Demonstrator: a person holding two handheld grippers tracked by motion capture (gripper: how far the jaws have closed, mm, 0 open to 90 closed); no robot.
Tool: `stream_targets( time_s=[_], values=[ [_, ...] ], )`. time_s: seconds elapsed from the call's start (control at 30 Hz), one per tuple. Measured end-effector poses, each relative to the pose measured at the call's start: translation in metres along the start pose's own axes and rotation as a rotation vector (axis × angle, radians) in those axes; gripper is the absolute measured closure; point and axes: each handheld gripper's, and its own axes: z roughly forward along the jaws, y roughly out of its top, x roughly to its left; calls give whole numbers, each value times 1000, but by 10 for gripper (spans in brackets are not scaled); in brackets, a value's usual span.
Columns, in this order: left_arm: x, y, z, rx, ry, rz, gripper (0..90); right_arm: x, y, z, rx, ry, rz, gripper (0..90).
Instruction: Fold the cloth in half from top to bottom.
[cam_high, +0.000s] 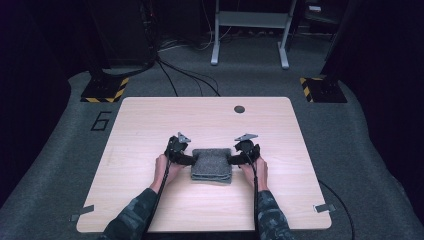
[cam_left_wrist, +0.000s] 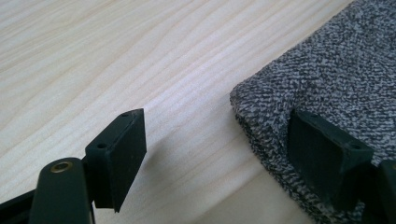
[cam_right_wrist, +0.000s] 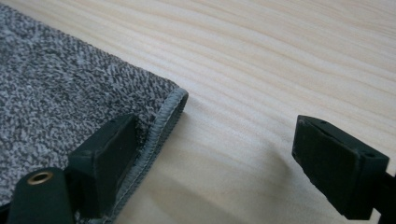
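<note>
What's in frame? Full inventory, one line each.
towel: 1, grey, folded, table middle, between the grippers
table: 1, light wood
hole: 1, dark, round, far side of tabletop
clips: 2, grey metal, near corners of table
stand: 1, pale grey, floor behind table
left gripper: 1, black, open, at towel's left edge
right gripper: 1, black, open, at towel's right edge
forearms: 2, camouflage sleeves, bottom edge

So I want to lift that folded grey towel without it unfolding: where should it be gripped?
Probably at its two short ends. The folded grey towel lies flat in stacked layers, so bring the left gripper and right gripper in level from opposite sides, pinching all layers together.
</note>
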Motion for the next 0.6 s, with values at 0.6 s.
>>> stream_targets(
  time_s=[0.6],
  values=[
    [26, -16, -48, -87, 19, -81, 42, -16, -13, -44, -54, 53, 55, 90]
  ],
)
